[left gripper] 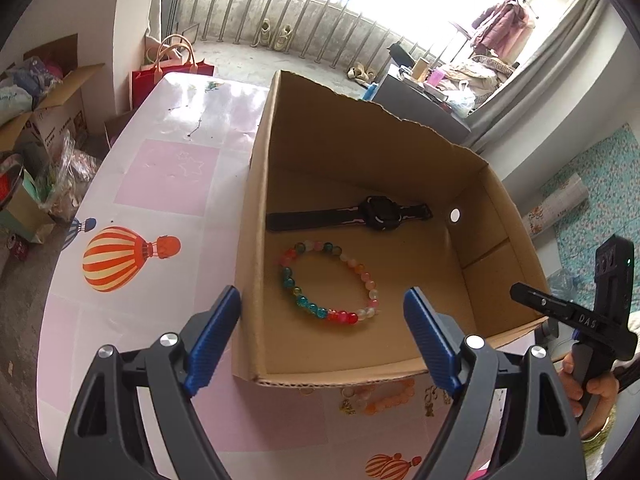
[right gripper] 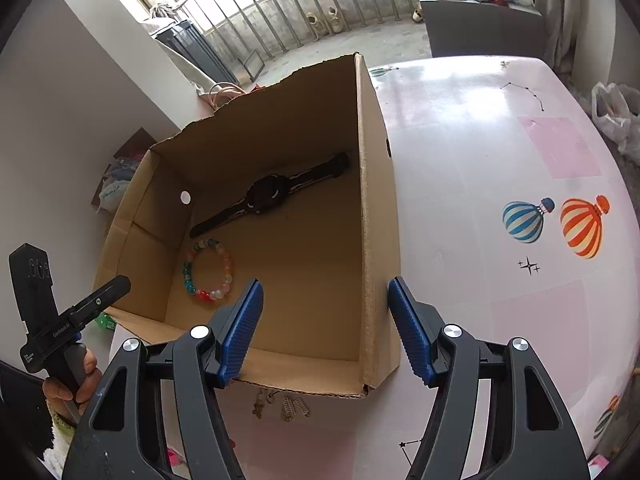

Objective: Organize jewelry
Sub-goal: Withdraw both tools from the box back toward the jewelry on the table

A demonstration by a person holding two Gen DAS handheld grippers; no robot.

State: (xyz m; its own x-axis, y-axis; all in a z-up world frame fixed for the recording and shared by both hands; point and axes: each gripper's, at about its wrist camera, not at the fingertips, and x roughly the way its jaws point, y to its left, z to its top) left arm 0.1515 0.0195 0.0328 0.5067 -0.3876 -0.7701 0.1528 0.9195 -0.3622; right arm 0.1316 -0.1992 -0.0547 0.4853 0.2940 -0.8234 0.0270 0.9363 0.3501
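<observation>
An open cardboard box (left gripper: 256, 184) stands on the table. On its floor lie a black watch (left gripper: 376, 212) and a multicoloured bead bracelet (left gripper: 328, 284), also seen as the watch (right gripper: 264, 196) and the bracelet (right gripper: 208, 272) in the right wrist view. On the table in front of the box lie an orange bead bracelet (left gripper: 390, 398) and small gold earrings (right gripper: 288, 406). My left gripper (left gripper: 322, 320) is open above the box's near left corner, holding nothing. My right gripper (right gripper: 326, 320) is open, with the box's right wall (right gripper: 370, 240) between its fingers and untouched.
The table (right gripper: 500, 160) wears a glossy pink cloth printed with balloons. A hand (left gripper: 580, 384) holds the other gripper's handle at the right edge of the left wrist view. Boxes and bags (left gripper: 44, 120) crowd the floor to the left, and a railing (left gripper: 304, 12) runs behind.
</observation>
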